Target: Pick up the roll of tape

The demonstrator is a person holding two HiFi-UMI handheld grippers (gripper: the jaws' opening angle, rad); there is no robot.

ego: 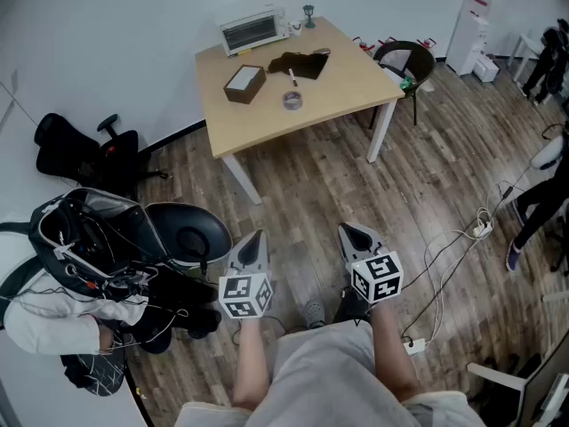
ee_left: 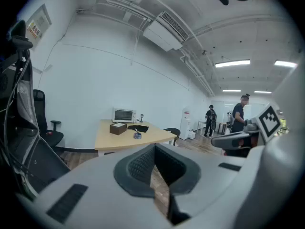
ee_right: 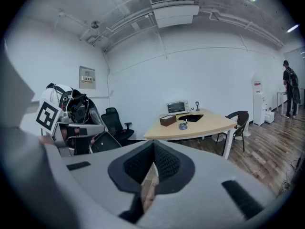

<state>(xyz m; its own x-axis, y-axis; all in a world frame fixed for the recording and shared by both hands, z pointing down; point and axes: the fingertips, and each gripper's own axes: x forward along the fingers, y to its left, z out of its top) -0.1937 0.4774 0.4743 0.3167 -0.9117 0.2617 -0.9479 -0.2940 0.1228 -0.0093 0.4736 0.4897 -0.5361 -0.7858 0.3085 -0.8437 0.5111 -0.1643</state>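
The roll of tape [ego: 292, 100] lies flat on a light wooden table [ego: 356, 92] across the room; it also shows small in the left gripper view as the tape [ee_left: 137, 136] and in the right gripper view as the tape [ee_right: 182, 126]. My left gripper [ego: 256, 237] and right gripper [ego: 355, 233] are held side by side over the wood floor, well short of the table. Both are shut with nothing between their jaws.
On the table stand a brown box [ego: 244, 84], a toaster oven [ego: 252, 32], a black cloth [ego: 299, 64] and a small goblet [ego: 308, 15]. A dark chair [ego: 409, 61] sits at its right end. Office chairs and bags [ego: 98, 238] crowd the left; cables [ego: 462, 238] trail right.
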